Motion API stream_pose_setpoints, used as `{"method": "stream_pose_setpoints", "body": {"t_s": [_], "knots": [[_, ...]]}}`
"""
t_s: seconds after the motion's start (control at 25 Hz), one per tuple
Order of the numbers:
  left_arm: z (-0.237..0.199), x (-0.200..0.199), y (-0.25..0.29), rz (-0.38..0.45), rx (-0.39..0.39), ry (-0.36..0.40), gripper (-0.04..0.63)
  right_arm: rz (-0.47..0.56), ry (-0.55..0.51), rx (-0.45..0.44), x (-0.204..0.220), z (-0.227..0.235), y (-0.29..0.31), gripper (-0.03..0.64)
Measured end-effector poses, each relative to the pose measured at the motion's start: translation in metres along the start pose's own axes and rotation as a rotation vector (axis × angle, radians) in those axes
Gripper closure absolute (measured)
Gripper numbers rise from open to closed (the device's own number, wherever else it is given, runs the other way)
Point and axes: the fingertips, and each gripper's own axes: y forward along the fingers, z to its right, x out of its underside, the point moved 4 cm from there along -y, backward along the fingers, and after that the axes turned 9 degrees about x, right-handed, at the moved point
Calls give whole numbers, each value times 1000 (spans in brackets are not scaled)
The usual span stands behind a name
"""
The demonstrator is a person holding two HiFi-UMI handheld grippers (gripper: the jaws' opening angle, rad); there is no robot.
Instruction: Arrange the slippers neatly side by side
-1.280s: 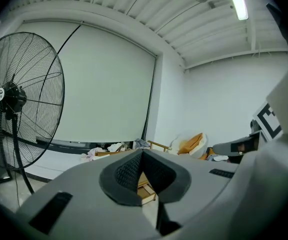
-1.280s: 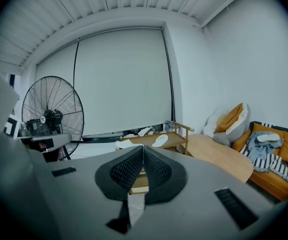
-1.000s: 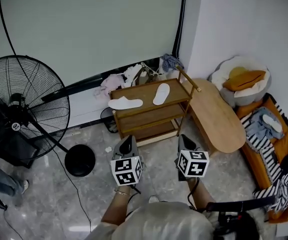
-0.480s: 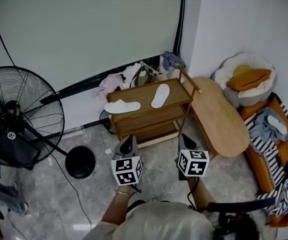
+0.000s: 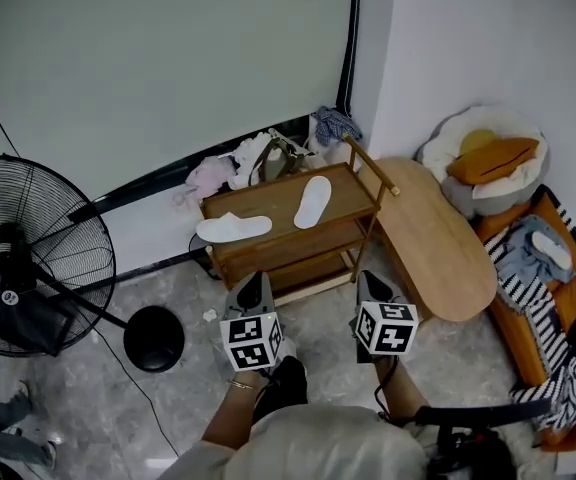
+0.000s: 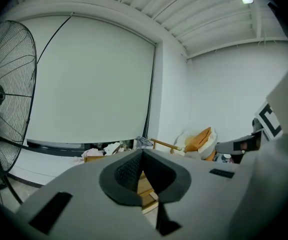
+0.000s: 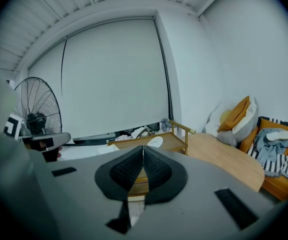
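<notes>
Two white slippers lie apart on the top shelf of a wooden cart point(image 5: 353, 176). The left slipper point(image 5: 233, 228) lies crosswise near the cart's left end. The right slipper point(image 5: 313, 200) points away from me near the middle; it also shows as the slipper point(image 7: 155, 141) in the right gripper view. My left gripper point(image 5: 255, 286) and right gripper point(image 5: 368, 283) hang over the floor in front of the cart, well short of it. Both are shut with nothing between the jaws, tips touching in the left gripper point(image 6: 142, 151) and right gripper point(image 7: 143, 148) views.
A standing fan point(image 5: 28, 258) with a round base point(image 5: 154, 338) stands at the left. A heap of clothes point(image 5: 258, 156) lies behind the cart. A low oval wooden table point(image 5: 433, 238), a cushioned bed point(image 5: 483, 153) and an orange mat with clothes point(image 5: 553, 288) are at the right.
The view has shifted: cart, slippers and fan sit further left and slightly lower in the picture. Both grippers hold the same place, shut. A dark shoe now shows below the left gripper.
</notes>
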Motion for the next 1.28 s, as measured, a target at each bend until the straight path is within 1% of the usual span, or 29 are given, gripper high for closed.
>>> {"method": "stream_pose_setpoints", "body": {"t_s": [0.24, 0.36, 0.48, 0.6, 1.08, 1.28], "knots": [[-27, -8, 37, -2, -4, -8, 588, -7, 3, 10, -18, -3, 43, 583], [-44, -16, 56, 7, -7, -5, 588, 0, 18, -2, -32, -11, 64, 583], [-63, -24, 72, 11, -20, -13, 588, 0, 12, -17, -43, -20, 83, 583], [-75, -30, 90, 10, -24, -17, 588, -7, 13, -11, -52, -19, 101, 583], [-117, -47, 164, 12, -3, -32, 588, -30, -1, 9, -89, -27, 176, 583], [-137, -55, 190, 15, 0, -34, 588, -53, 3, -9, -102, -39, 207, 583]]}}
